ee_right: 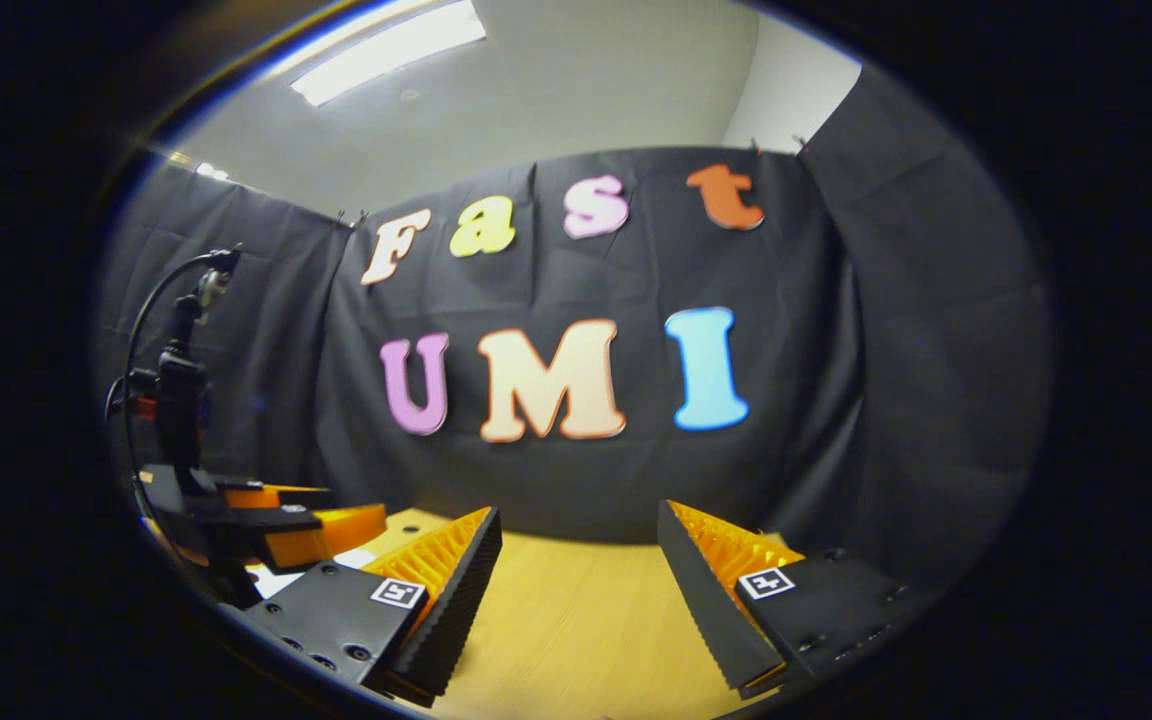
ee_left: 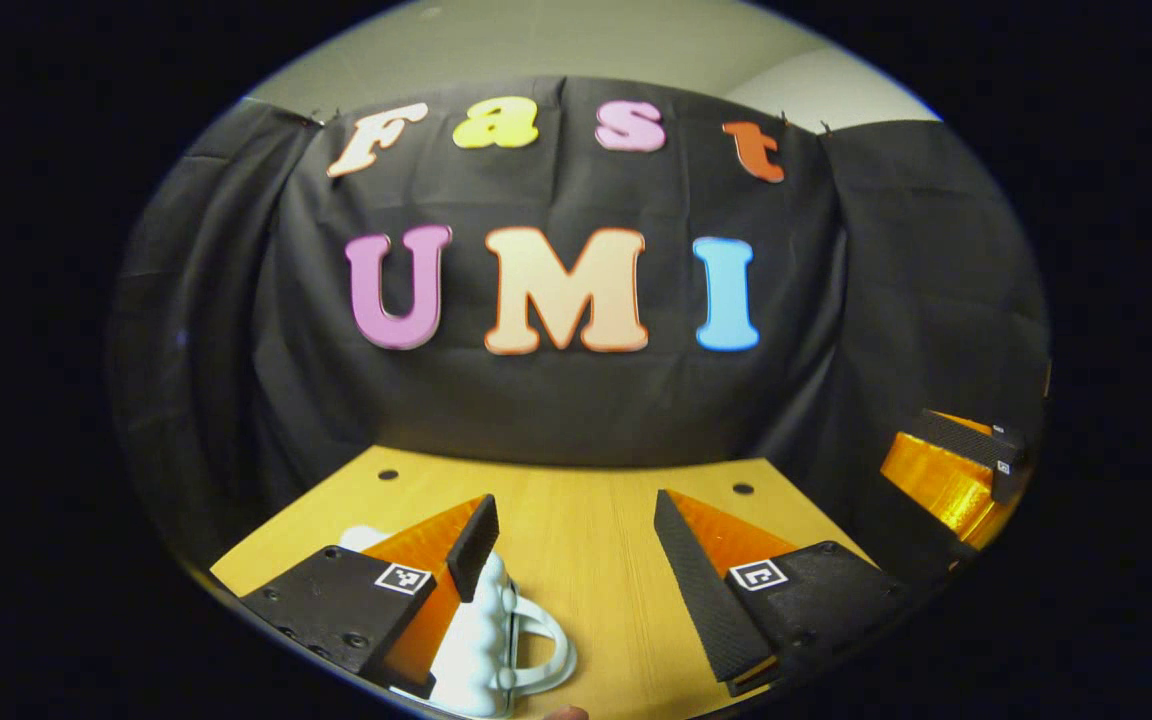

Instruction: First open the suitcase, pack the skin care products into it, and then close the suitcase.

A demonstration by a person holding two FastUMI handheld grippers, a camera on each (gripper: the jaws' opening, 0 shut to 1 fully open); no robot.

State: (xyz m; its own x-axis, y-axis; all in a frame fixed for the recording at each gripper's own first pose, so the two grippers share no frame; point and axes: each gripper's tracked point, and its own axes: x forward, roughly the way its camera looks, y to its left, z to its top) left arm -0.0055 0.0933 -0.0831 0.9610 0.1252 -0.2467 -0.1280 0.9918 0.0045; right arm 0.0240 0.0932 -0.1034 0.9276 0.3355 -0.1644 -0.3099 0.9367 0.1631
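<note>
I have both tools held above the wooden table [ee_left: 586,540], pointing level at the back cloth. The left gripper [ee_left: 576,560] has its fingers spread wide with nothing between them; the right gripper [ee_right: 581,580] stands just as wide apart and equally empty.

The relation that matters: the white ribbed object with a loop handle [ee_left: 491,640] (I take it for the small suitcase, though I cannot be sure from this angle) lies low and to the left of the left gripper's centreline, partly hidden behind that gripper's left finger [ee_left: 471,545]. It sits under and beside the finger, not in the gap. Its handle points toward the middle of the table.

From the right gripper view I see the left gripper [ee_right: 306,530] off to the left at about the same height, with a pale patch on the table beneath it. So the left hand is clearly the nearer one to the case.

My judgement: nothing is opened yet, and the coming move needs the left tool to tip downward and shift left. I see no skin care products.
</note>
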